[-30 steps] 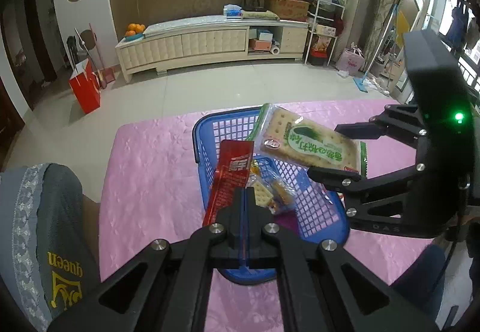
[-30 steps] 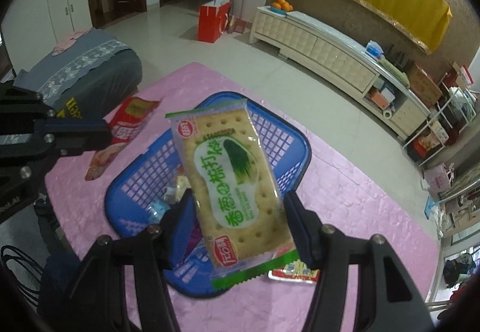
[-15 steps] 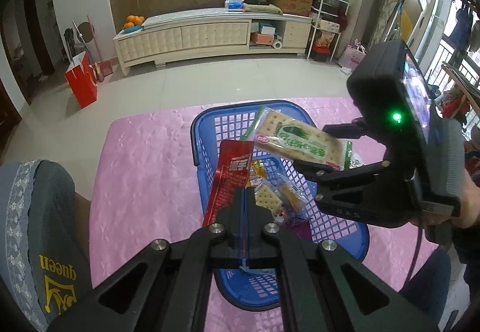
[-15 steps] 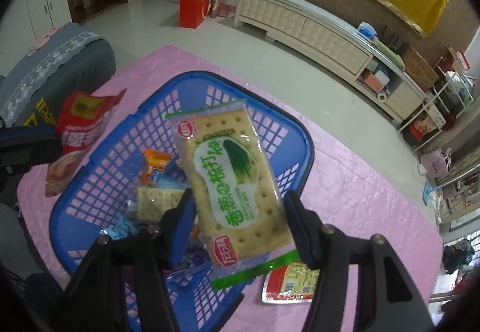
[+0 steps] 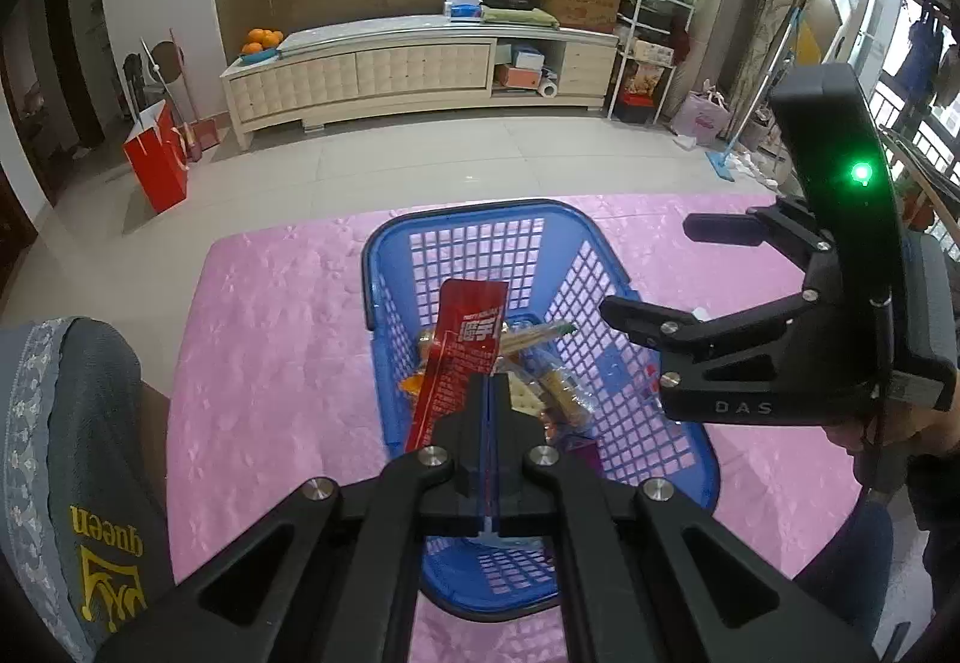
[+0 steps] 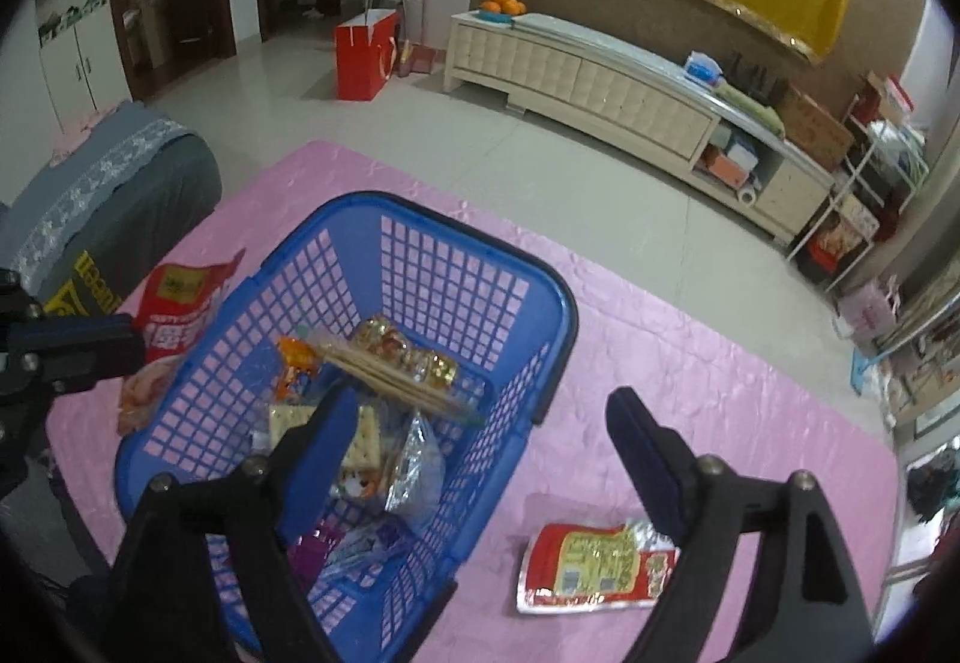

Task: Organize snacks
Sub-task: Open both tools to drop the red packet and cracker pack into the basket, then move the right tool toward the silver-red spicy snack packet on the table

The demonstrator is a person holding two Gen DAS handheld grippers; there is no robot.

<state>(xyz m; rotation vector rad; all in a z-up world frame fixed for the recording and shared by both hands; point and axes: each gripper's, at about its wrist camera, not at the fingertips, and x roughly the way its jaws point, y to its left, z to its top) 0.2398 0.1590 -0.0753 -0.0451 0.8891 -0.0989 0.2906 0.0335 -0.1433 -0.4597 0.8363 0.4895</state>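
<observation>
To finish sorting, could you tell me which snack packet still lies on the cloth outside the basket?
The red-and-yellow packet right of the blue basket.

Cracker pack (image 6: 384, 372) tilted in blue basket (image 6: 462, 237) — atop snacks (image 6: 366, 453).

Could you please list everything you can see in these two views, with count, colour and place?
basket: one, blue, on the pink cloth.
cracker packet: one, green-edged, tilted on edge among the snacks inside the basket.
loose snacks: several, mixed colours, basket bottom.
red packet: one, clamped in the left gripper over the basket.
red-and-yellow packet: one, flat on the cloth beside the basket.
pink cloth: one, covering the table.
grey cushion: one, at the cloth's edge.
left gripper: black, shut on the red packet.
right gripper: black, its jaws just opened, nothing between them.
</observation>
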